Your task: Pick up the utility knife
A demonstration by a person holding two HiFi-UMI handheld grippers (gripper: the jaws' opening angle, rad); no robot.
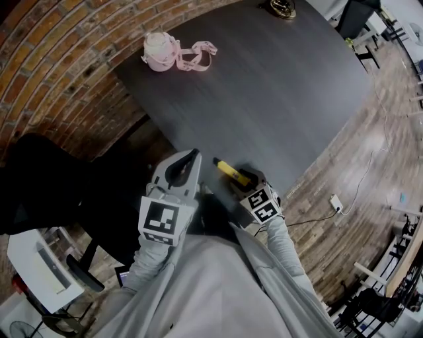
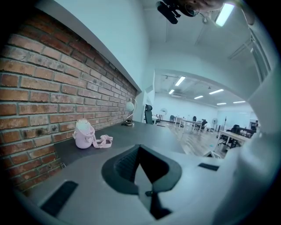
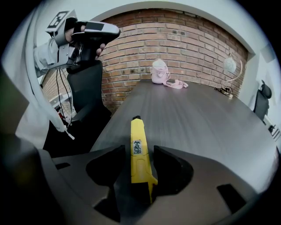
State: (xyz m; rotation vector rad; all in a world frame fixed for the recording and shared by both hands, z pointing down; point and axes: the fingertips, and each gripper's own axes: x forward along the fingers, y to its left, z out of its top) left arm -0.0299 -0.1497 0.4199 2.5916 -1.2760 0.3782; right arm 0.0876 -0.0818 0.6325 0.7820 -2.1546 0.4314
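Yellow plastic utility knife [image 1: 228, 169] lies flat at the near corner of the dark grey wood-grain worktop [image 1: 264, 99], close to the edge facing the black office chair [image 1: 46, 178]. Its black tip points away along that edge. A small label with dark writing sits mid-body.

Right gripper [image 1: 239, 183] is tilted down over the knife's rear end. The right gripper view shows its 2 jaws spread wide with the knife [image 3: 137, 145] between them and a gap on each side. The pads are not pressing it, and the knife is still on the worktop [image 3: 197, 118].

Left gripper [image 1: 193, 157] is held in the air beside the same edge, off the worktop and not touching anything. In the left gripper view the left gripper [image 2: 139, 149] looks pressed together at the tips with nothing between them, though the angle is poor.

Pale pink round water bottle [image 1: 158, 51] with a looped pink strap [image 1: 198, 56] stands at the far left corner, next to the red brick wall [image 1: 59, 59] and well apart from the knife. Brass-coloured lamp base [image 1: 283, 8] is at the far edge. White power strip [image 1: 336, 202] with a cable lies on the wood plank floor [image 1: 357, 152] past the right edge.
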